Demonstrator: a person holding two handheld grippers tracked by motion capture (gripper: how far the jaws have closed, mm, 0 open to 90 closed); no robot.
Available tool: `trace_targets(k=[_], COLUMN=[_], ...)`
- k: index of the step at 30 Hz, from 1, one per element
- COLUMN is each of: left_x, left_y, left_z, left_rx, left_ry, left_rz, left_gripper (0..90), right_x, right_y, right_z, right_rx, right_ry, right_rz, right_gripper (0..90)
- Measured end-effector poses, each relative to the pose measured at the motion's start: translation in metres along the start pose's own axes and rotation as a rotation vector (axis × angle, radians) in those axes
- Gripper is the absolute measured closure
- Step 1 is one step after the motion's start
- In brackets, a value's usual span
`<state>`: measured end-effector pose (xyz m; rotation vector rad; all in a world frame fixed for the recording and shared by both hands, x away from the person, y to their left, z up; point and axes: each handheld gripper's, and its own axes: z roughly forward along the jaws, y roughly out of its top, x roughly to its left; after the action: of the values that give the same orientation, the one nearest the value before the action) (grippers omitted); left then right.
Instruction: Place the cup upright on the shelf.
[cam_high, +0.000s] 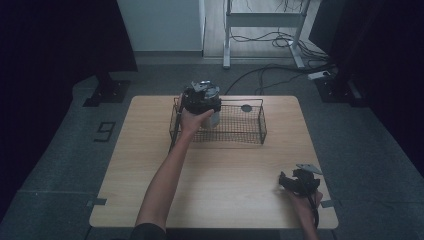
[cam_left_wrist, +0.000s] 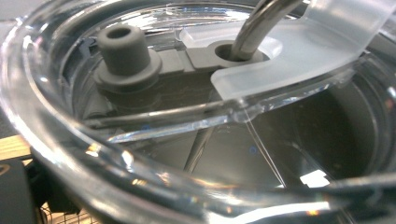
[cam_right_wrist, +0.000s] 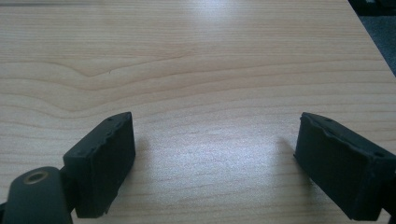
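Note:
A metal tumbler (cam_high: 214, 119) with a clear lid (cam_left_wrist: 289, 51) stands in the left end of a wire basket (cam_high: 240, 131). My left gripper (cam_high: 200, 97) sits on top of it, shut on the rim. Close up in the left gripper view, a metal straw (cam_left_wrist: 254, 28) passes through the lid beside a grey stopper (cam_left_wrist: 123, 49). My right gripper (cam_high: 285, 182) rests low over the table's front right. Its jaws stand wide open (cam_right_wrist: 215, 154) with only bare wood between them.
The basket sits at the back middle of the wooden table (cam_high: 225, 170). A small dark round object (cam_high: 246, 108) lies near the basket's far side. Beyond the table are a desk frame and floor cables (cam_high: 280, 40).

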<state>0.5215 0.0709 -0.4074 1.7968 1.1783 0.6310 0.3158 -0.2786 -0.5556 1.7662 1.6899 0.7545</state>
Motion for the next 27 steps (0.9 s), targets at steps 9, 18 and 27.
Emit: trace_targets(k=[9, 18, 27], left_x=[-0.006, -0.008, -0.009], left_y=[-0.007, -0.018, -0.033], left_z=[0.012, 0.024, 0.035], left_rx=[0.01, 0.033, 0.067], left_ry=[-0.001, -0.008, -0.008], left_rz=[0.002, -0.012, -0.02], left_gripper=[4.3, 4.3, 4.3], right_x=[0.0, 0.0, 0.0], right_y=[0.0, 0.0, 0.0], right_z=[0.0, 0.0, 0.0], right_rx=[0.001, 0.001, 0.001], right_ry=[0.0, 0.0, 0.0], right_rz=[0.001, 0.002, 0.002], right_gripper=[12.0, 12.0, 12.0])
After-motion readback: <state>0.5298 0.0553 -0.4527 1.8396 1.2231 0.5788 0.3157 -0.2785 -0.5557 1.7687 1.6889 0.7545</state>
